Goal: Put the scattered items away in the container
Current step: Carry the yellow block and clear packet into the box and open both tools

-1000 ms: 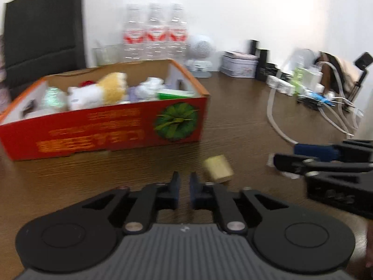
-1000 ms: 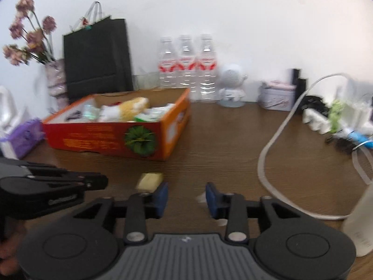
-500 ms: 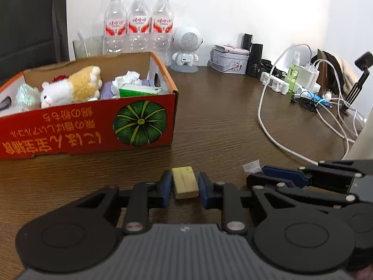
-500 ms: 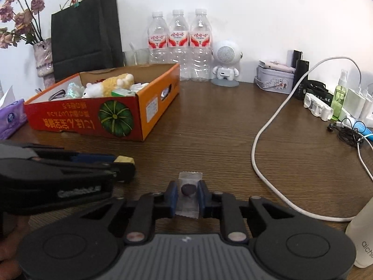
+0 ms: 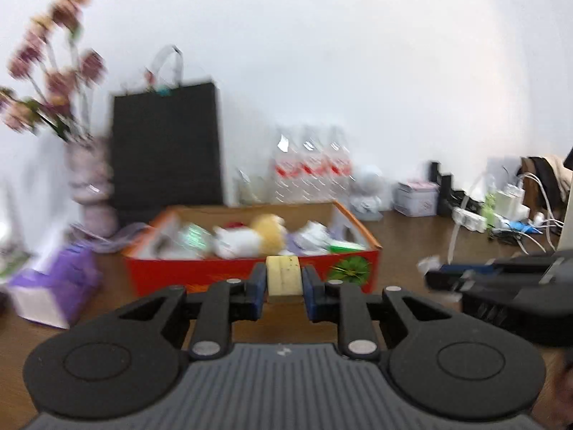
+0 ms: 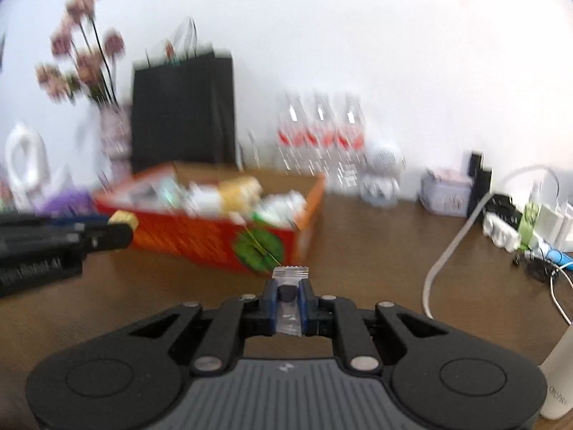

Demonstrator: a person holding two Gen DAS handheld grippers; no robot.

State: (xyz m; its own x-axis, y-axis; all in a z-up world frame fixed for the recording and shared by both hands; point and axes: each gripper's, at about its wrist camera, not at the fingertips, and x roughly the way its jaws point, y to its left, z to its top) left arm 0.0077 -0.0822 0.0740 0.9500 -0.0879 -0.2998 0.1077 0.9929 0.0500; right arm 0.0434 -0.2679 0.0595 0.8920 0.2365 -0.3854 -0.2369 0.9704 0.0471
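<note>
Both jaws gripping, yellow block point(image 5: 284, 275), wrapped candy point(image 6: 288, 292)

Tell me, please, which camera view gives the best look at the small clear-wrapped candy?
The right wrist view: the candy sits centred between the right gripper pads, its dark centre and crimped wrapper clear. The left wrist view shows only a blurred white scrap of it at the right gripper's tip.

Two gripper-mounted cameras sit low over a wooden table point(image 5: 404, 240), side by side, both facing the red box point(image 5: 200, 272) near the back wall.
</note>
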